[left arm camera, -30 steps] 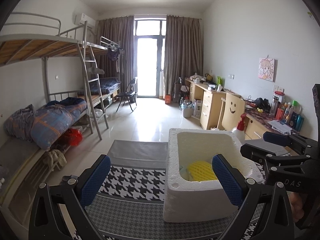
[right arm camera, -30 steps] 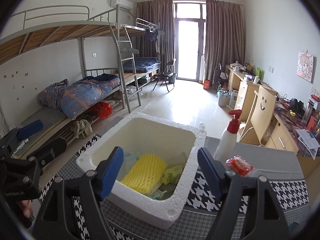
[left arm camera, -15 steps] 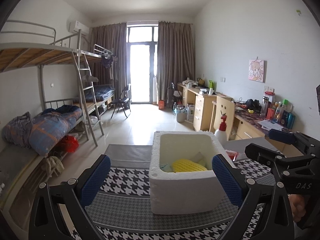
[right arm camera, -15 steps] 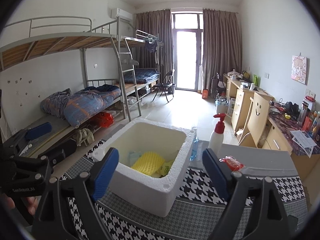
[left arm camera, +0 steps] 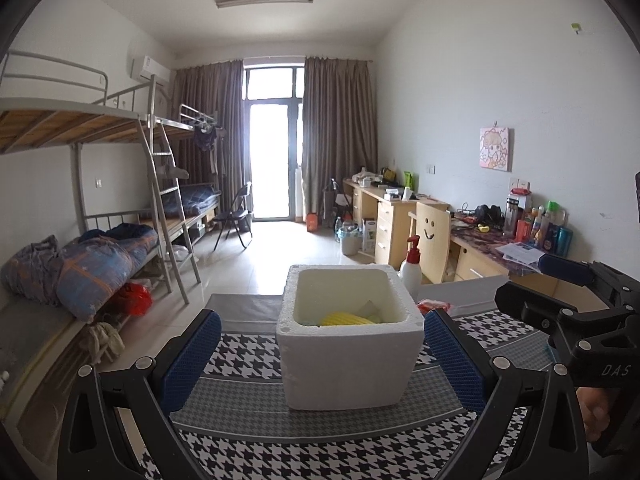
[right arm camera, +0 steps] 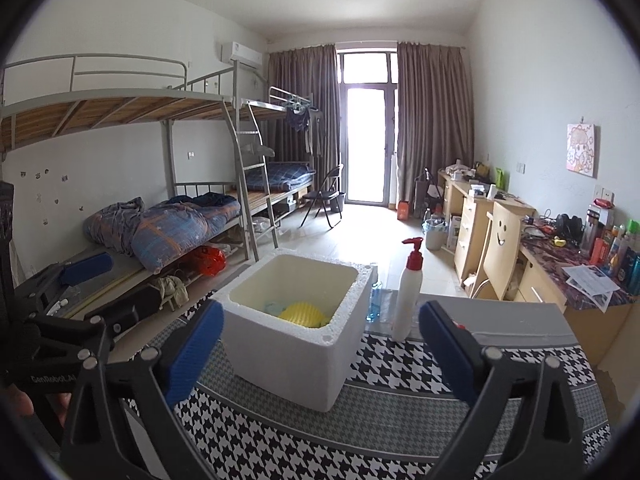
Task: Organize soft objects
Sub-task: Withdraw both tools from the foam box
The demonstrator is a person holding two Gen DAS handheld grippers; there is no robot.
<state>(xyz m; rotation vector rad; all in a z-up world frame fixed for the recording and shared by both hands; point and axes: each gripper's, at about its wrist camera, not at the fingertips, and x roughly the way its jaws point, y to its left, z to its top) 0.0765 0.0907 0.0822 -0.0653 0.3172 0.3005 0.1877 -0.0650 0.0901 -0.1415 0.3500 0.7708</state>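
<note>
- While both sets of jaws are standing wide with nothing between them, the left gripper (left arm camera: 320, 360) and the right gripper (right arm camera: 320, 344) are hovering above the houndstooth cloth (left arm camera: 248, 356), short of the foam box.
- Jaws on the right gripper have just been opening, and its blue pads (right arm camera: 194, 354) are gripping nothing.
- Sitting upright on the cloth, the white foam box (left arm camera: 348, 364) is showing between each pair of fingers, touched by neither.
- Lying inside the box is a yellow sponge (right arm camera: 302, 314), with paler soft pieces beside it that are too hidden to name.
- Standing just beside the box, on its right, is a white pump bottle (right arm camera: 408, 300) with a red top.
- Running along the left wall beyond the cloth is a metal bunk bed (right arm camera: 172, 148).
</note>
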